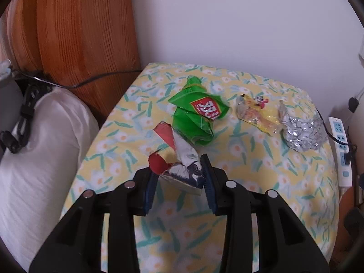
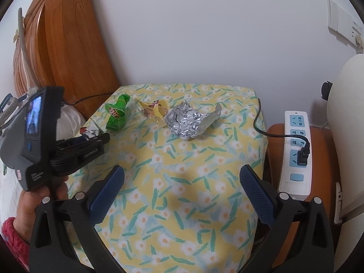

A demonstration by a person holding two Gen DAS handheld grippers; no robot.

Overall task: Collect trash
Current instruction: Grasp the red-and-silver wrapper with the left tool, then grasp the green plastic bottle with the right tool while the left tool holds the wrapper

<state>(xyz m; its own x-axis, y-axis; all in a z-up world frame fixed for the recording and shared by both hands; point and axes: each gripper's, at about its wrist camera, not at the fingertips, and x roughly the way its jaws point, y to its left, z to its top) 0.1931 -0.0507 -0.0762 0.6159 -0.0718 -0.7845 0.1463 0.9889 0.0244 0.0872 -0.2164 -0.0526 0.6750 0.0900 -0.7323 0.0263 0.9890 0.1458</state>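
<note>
A crumpled red, white and dark blue wrapper (image 1: 182,159) sits between the blue pads of my left gripper (image 1: 178,166), which is shut on it at the near left of the floral-cloth table (image 1: 273,182). In the right wrist view the same gripper (image 2: 100,137) reaches in from the left with the wrapper (image 2: 89,132) at its tip. Behind lie a green wrapper (image 1: 196,118) (image 2: 116,113), a yellow wrapper (image 1: 257,113) (image 2: 153,110) and a silver foil wrapper (image 1: 300,134) (image 2: 188,122). My right gripper (image 2: 182,170) hangs open over the table's front, holding nothing.
A wooden headboard (image 1: 79,34) and a white pillow (image 1: 45,147) lie left of the table. A white power strip (image 2: 295,147) with a black plug rests on an orange surface at the right. A person's hand (image 2: 29,200) holds the left gripper.
</note>
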